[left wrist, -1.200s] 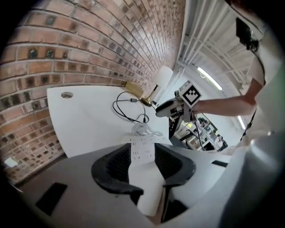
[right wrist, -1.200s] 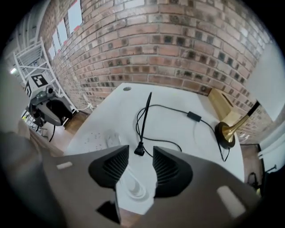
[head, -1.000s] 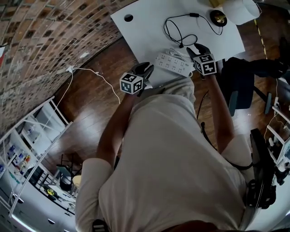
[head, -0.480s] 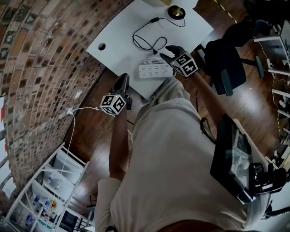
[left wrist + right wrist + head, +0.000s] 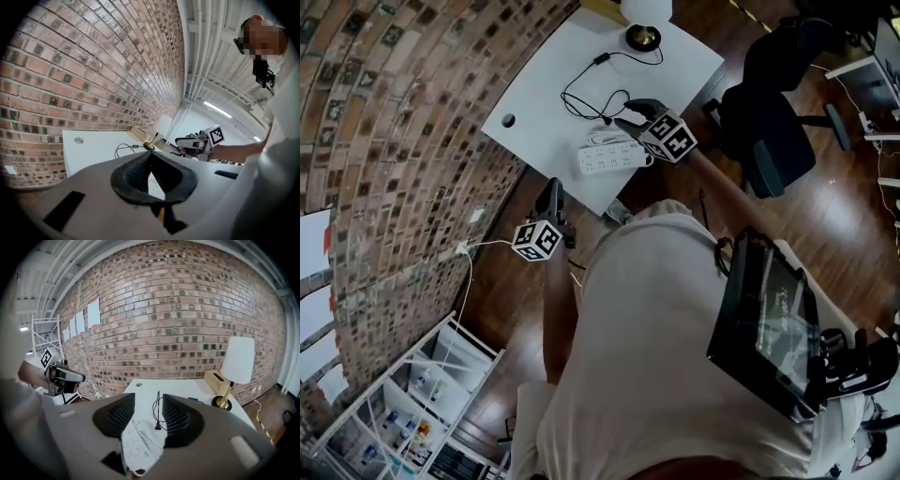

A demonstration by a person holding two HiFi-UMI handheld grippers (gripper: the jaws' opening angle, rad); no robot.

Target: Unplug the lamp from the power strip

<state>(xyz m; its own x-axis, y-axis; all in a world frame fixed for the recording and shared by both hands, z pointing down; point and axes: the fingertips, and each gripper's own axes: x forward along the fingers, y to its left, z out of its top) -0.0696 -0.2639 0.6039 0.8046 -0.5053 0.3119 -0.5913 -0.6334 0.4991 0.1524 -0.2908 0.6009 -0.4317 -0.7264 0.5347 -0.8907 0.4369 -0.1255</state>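
Left hand-held gripper's (image 5: 150, 158) 2 jaws touch, empty (unclear from head view).

**Desk:** What's the backdrop?

**Photographer:** A red-brown brick wall (image 5: 178, 310), rough and matt, with paler mortar lines. In front of it is a white rectangular table top (image 5: 544, 112), smooth and matt.

**Desk:** And on the table?

**Photographer:** A white oblong power strip (image 5: 609, 157) in smooth plastic, faintly shiny, and a thin black lamp cable (image 5: 158, 407), matt. The lamp's round base (image 5: 221, 402) is polished brass-coloured metal. Its white shade (image 5: 238, 359) is matt, cloth or paper; I can't tell which.

**Desk:** Anything else?

**Photographer:** Dark wood floorboards (image 5: 844, 206), glossy and catching the light. The person's beige shirt (image 5: 656, 356) is soft matt cloth.
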